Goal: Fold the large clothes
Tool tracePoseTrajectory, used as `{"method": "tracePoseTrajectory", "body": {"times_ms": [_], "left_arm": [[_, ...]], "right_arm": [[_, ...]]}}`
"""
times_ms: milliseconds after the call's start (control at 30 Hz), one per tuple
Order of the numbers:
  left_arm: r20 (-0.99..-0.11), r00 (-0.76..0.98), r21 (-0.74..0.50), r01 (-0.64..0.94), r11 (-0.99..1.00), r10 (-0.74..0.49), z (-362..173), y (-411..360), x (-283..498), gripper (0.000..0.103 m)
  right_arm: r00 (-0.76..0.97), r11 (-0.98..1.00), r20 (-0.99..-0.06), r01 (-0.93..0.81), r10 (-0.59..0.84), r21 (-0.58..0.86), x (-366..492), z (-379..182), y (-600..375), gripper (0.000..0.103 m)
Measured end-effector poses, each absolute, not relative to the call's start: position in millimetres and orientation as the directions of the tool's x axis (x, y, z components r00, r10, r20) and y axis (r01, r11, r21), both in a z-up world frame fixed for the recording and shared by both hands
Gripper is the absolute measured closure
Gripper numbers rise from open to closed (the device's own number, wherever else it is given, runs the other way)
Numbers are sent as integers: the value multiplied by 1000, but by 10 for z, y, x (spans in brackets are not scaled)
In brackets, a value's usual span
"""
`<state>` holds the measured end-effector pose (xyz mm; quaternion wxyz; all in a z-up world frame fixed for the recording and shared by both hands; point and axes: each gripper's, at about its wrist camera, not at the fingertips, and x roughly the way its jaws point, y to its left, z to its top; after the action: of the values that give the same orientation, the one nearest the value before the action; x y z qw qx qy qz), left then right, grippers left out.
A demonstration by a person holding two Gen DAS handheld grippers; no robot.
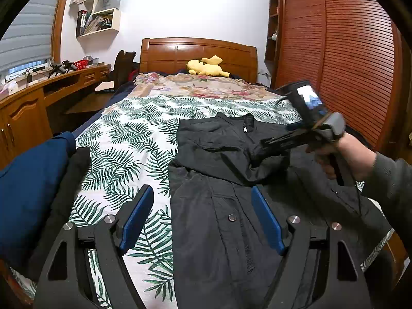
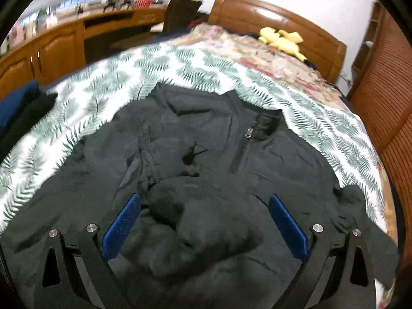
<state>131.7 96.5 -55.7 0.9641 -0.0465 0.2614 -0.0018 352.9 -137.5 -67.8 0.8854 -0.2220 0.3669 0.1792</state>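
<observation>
Matte black jacket (image 2: 206,154), creased, on leaf-print bedspread (image 1: 123,134) — left gripper (image 1: 203,193) and right gripper (image 2: 203,200) spread wide, empty.

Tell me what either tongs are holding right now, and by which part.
Nothing. The left tongs and the right tongs both stand open above the jacket, pads clear of the cloth.
</observation>
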Motion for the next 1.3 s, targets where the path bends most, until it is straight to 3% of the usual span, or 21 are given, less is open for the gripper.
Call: {"method": "tracePoseTrajectory", "body": {"times_ms": [100,167,200,233,333,500,633,833,967,1100,1300], "left_arm": [[-504,863,-79,-14,997,-28,-560,934,1318,24],[-505,863,-77,-10,997,-31,-562,913,1332,24],[-507,861,-77,-7,997,-32,-566,899,1346,24],[-511,859,-75,-6,997,-34,-568,885,1357,24],[-511,859,-71,4,997,-40,-563,822,1367,24],[-513,857,-71,26,997,-59,-560,686,1382,24],[-513,855,-71,47,996,-77,-552,575,1420,24],[-512,853,-68,79,995,-102,-529,428,1476,24],[-516,849,-74,91,993,-116,-530,348,1513,24],[-518,847,-69,100,993,-121,-526,280,1556,24],[-518,845,-72,111,991,-132,-521,192,1599,24]], "right_arm": [[637,804,-765,-504,99,-316,3637,-820,-1247,10],[627,788,-776,-512,70,-342,3678,-906,-1224,21],[630,787,-774,-510,65,-349,3695,-914,-1246,40],[630,789,-773,-511,73,-342,3687,-921,-1287,66],[647,813,-753,-499,120,-299,3687,-862,-1356,85],[748,877,-620,-439,238,-193,3301,-497,-1814,86],[772,901,-564,-421,293,-108,2861,-466,-2136,86],[713,919,-615,-391,337,51,2423,-899,-2452,82],[708,922,-620,-382,338,67,2255,-1067,-2513,72],[722,922,-600,-380,345,74,2167,-1014,-2513,53],[751,937,-586,-348,304,40,1936,-956,-2652,50]]}}
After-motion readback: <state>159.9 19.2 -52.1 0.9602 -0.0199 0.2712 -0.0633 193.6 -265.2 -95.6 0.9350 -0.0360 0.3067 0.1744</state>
